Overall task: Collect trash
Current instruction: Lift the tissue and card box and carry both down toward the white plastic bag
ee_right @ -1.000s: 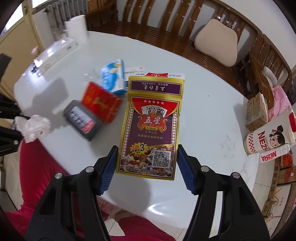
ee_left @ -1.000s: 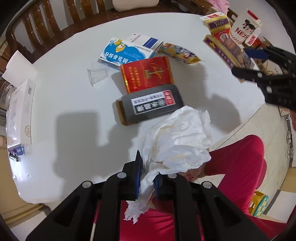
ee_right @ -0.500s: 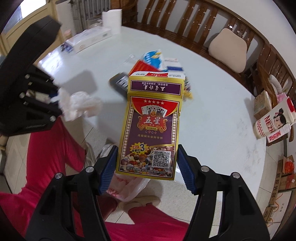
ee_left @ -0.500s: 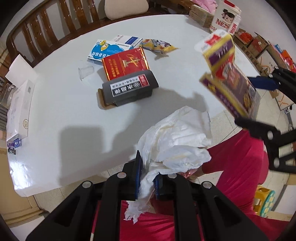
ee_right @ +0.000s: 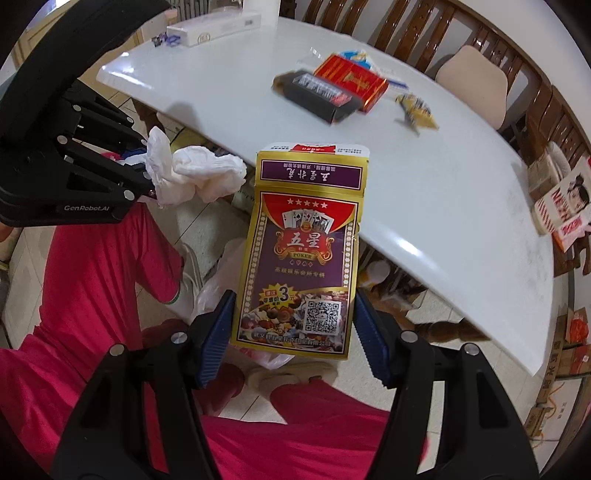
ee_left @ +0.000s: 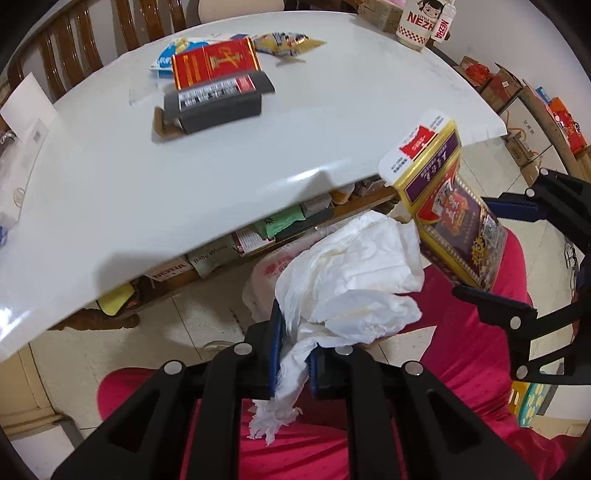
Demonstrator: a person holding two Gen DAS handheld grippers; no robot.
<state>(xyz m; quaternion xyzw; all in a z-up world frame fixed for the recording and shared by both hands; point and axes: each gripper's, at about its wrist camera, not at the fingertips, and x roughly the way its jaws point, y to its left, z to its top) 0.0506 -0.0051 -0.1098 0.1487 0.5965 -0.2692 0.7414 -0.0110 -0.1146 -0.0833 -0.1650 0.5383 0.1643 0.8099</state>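
My left gripper (ee_left: pixel 295 354) is shut on a crumpled white tissue (ee_left: pixel 354 280), held off the table over the floor. The tissue also shows in the right wrist view (ee_right: pixel 199 177). My right gripper (ee_right: pixel 293 332) is shut on a purple and gold playing-card box (ee_right: pixel 299 258), also off the table; the box shows in the left wrist view (ee_left: pixel 454 214). A white plastic bag (ee_left: pixel 273 269) lies on the floor below both, partly hidden; it also shows in the right wrist view (ee_right: pixel 218 280). On the white table (ee_left: pixel 110 177) lie a dark grey box (ee_left: pixel 218 99), a red box (ee_left: pixel 214 62) and a yellow wrapper (ee_left: pixel 284 40).
A blue and white packet (ee_left: pixel 166 59) lies behind the red box. A Nezha carton (ee_left: pixel 421 22) stands at the table's far edge. A long white box (ee_right: pixel 218 26) lies on the table's far side. Wooden chairs (ee_right: pixel 406 26) ring the table. My red-trousered legs (ee_right: pixel 85 295) are below.
Both grippers have moved back off the table and lower, over the floor and the white bag, each still holding its item. The tissue and the card box are now close together.
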